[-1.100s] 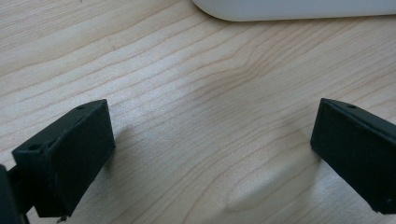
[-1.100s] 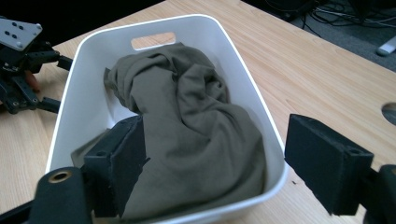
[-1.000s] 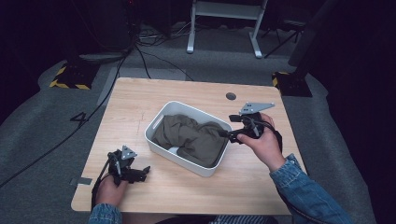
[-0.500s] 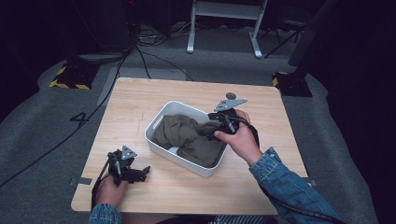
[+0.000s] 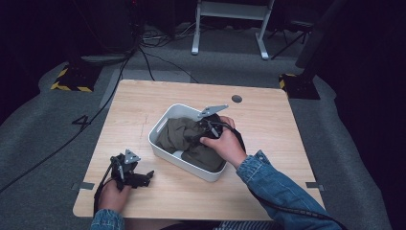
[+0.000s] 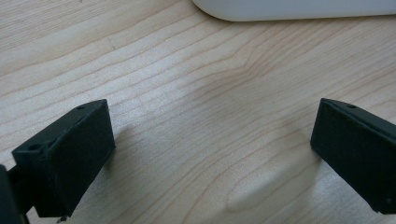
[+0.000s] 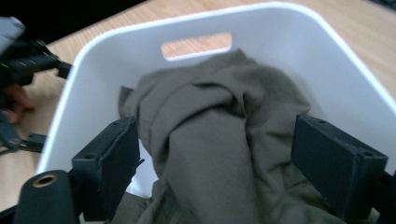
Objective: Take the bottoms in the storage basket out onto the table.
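The right gripper is down inside the white bin, its 2 jaws spread wide on either side of a raised fold of the olive-green cloth. The fold stands between the jaws, but they have not closed on it, so nothing is gripped yet. In the high view the right gripper sits over the bin's far half, with the cloth bunched below and ahead of it and all of it within the walls.

The left gripper rests low over bare wood, its jaws wide apart and empty; the bin's rounded rim lies ahead of it, apart from the jaws. From above, the left gripper lies on the surface with the bin just beyond it.

By my reading, the work is at its opening stage: the reach into the bin is done and the jaws are placed around a fold. What is left appears to be nearly everything else: closing on the fold, lifting the cloth clear of the walls, and whatever handling follows, likely with the left gripper joining in.
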{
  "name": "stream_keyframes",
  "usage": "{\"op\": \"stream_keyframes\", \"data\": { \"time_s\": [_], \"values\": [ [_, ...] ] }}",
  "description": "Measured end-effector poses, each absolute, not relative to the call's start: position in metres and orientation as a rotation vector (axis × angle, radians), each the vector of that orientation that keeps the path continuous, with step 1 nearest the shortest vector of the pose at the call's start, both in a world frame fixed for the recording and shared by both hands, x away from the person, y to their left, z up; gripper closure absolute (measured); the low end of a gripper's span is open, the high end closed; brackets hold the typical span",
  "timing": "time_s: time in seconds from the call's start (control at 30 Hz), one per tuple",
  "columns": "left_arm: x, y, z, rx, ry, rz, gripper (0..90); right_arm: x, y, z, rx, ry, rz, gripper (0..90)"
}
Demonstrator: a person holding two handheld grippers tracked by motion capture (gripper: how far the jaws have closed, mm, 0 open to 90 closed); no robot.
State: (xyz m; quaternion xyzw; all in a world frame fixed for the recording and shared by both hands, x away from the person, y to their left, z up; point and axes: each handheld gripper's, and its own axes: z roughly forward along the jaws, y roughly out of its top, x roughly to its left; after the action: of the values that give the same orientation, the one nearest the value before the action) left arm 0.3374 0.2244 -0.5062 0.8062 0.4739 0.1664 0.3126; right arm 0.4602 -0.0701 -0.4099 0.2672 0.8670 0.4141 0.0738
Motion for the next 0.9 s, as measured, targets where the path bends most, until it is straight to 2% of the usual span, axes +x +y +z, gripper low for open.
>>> {"op": "stream_keyframes", "data": {
  "time_s": [0.23,0.67,0.8,0.9],
  "values": [
    [0.337,0.224,-0.506,2.127,1.250,0.439,0.0,0.468,-0.056,-0.439,0.850,2.665,1.090,15.4],
    [0.337,0.224,-0.506,2.127,1.250,0.439,0.0,0.478,-0.053,-0.462,0.903,2.760,0.809,14.8],
    [0.337,0.224,-0.506,2.127,1.250,0.439,0.0,0.479,-0.051,-0.467,0.876,2.781,0.747,16.8],
    [0.337,0.224,-0.506,2.127,1.250,0.439,0.0,0.479,-0.050,-0.469,0.870,2.779,0.707,22.3]
  ]
}}
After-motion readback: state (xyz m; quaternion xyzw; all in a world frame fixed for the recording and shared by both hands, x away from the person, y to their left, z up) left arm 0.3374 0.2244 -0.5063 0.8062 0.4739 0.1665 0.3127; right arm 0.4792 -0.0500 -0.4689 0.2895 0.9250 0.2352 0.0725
